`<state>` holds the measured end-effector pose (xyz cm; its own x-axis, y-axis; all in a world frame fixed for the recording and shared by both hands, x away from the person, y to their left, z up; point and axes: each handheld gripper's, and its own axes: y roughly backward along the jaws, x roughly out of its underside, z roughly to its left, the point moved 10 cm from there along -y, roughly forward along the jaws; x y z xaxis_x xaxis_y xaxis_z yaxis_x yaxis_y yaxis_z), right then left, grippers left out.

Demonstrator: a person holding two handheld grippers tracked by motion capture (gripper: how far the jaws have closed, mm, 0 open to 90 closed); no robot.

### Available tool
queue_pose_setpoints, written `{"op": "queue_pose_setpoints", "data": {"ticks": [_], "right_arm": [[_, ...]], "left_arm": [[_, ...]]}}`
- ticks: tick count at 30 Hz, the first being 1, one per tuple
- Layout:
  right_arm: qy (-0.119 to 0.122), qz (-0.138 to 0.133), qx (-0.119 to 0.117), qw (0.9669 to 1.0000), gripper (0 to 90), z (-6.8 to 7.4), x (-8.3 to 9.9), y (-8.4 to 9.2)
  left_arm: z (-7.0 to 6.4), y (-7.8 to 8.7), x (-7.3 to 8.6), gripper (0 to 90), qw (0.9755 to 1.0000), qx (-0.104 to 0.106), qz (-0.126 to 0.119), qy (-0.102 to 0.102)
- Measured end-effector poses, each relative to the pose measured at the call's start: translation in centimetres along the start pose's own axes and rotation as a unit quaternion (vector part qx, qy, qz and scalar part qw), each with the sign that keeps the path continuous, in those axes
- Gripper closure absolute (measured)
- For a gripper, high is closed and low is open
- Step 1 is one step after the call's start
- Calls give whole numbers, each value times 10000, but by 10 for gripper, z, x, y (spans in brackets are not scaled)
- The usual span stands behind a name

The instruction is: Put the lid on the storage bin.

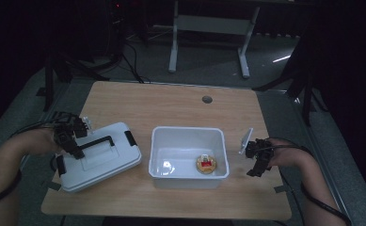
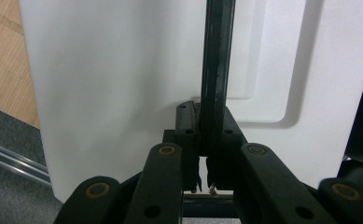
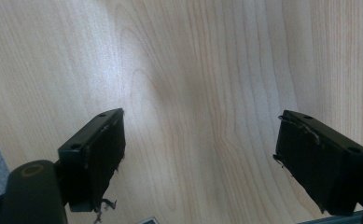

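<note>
I see bare table behind the white bin, with lots of room to pass. My right claw hangs over bare wood beside the bin's wall. The white lid blocks the left front. The gap between lid and bin is narrow.
</note>
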<state>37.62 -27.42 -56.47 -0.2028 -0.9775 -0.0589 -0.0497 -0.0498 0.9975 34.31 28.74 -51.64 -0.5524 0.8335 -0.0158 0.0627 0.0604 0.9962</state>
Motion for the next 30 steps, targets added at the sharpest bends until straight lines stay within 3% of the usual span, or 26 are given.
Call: {"op": "queue_pose_setpoints", "data": {"ticks": [7,19,25,30], "right_arm": [[-22,-52,-25,10000,154,3,0,-2],[-66,-15,-14,10000,154,4,4,-1],[-23,-25,-65,10000,154,4,1,-1],[-4,-1,-62,10000,154,3,1,0]], "left_arm": [[0,16,-3,835,9999,-97,-19,-79],[-8,58,-16,835,9990,-317,-130,-276],[-21,73,-30,835,9982,-253,-298,-462],[-30,82,-44,835,9971,-323,-291,-627]]}}
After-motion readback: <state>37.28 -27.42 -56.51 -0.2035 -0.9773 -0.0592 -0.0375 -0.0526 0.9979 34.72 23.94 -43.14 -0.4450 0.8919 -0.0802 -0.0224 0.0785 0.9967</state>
